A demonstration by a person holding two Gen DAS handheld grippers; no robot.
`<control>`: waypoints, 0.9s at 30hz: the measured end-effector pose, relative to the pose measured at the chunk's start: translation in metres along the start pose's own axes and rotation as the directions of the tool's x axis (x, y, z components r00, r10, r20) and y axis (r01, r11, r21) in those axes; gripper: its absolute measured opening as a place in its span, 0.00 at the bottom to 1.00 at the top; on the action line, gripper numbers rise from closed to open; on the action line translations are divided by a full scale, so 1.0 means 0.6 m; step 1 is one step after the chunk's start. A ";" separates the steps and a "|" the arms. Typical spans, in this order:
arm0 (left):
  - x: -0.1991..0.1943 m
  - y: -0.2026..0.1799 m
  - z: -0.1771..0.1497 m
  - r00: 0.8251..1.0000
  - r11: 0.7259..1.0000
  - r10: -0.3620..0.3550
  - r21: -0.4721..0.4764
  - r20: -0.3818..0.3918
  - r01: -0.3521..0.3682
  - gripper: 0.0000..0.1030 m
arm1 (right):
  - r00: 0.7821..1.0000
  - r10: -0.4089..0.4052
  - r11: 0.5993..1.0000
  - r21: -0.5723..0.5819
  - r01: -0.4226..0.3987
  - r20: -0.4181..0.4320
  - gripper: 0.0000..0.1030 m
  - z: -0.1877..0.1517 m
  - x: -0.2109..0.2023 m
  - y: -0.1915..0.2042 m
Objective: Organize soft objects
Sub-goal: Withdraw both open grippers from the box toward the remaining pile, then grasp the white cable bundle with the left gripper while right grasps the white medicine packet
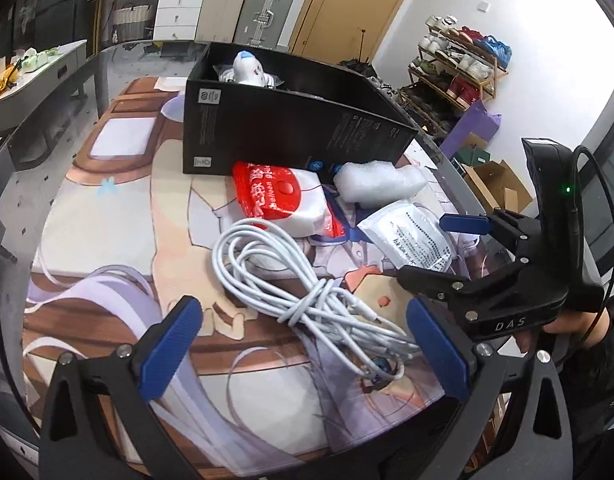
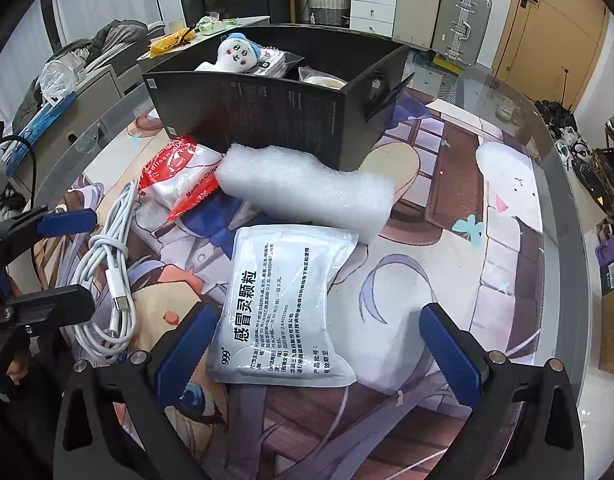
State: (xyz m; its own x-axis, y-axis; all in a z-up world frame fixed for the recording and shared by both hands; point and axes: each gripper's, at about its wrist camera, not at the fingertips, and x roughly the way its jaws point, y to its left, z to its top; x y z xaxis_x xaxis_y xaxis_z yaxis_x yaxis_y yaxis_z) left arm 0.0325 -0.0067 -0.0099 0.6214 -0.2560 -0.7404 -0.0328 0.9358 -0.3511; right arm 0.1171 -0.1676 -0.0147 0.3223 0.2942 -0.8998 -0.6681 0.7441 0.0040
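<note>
Partly done, I judge: the black cardboard box at the back of the worktop already holds a plush doll and some clear-wrapped packets, while four soft things lie outside it. My left gripper hangs wide open and empty over the coiled white USB cable, smooth and springy. My right gripper, jaws equally spread and holding nothing, straddles the glossy, pillowy white medicine pouch. Beyond it the crinkly red-and-white balloon packet and the lumpy white foam sheet touch each other against the box's front wall.
</note>
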 end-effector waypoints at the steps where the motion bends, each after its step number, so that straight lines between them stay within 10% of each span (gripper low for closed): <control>1: 0.002 -0.001 0.000 1.000 1.000 -0.009 -0.005 -0.003 0.009 0.98 | 1.000 0.000 1.000 0.000 0.000 0.000 0.99 0.000 0.000 0.000; 7: 0.009 -0.022 0.002 1.000 1.000 0.010 -0.004 0.010 -0.010 0.87 | 1.000 0.000 1.000 0.000 0.000 0.000 0.99 0.000 0.000 0.000; 13: 0.017 -0.029 0.004 0.995 0.994 0.084 0.067 0.045 -0.087 0.55 | 1.000 -0.001 1.000 -0.001 0.001 0.003 0.99 0.001 0.000 0.001; 27: 0.004 -0.007 0.000 0.998 0.997 0.020 0.076 0.059 -0.025 0.31 | 0.999 0.011 1.000 -0.008 -0.011 0.039 0.90 0.010 -0.001 0.010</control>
State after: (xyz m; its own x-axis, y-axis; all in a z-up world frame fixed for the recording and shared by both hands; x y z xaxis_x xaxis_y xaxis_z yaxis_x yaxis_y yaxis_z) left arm 0.0340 -0.0112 -0.0101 0.6655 -0.2224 -0.7125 0.0111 0.9574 -0.2884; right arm 0.1171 -0.1597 -0.0116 0.3406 0.3253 -0.8821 -0.6771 0.7359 0.0100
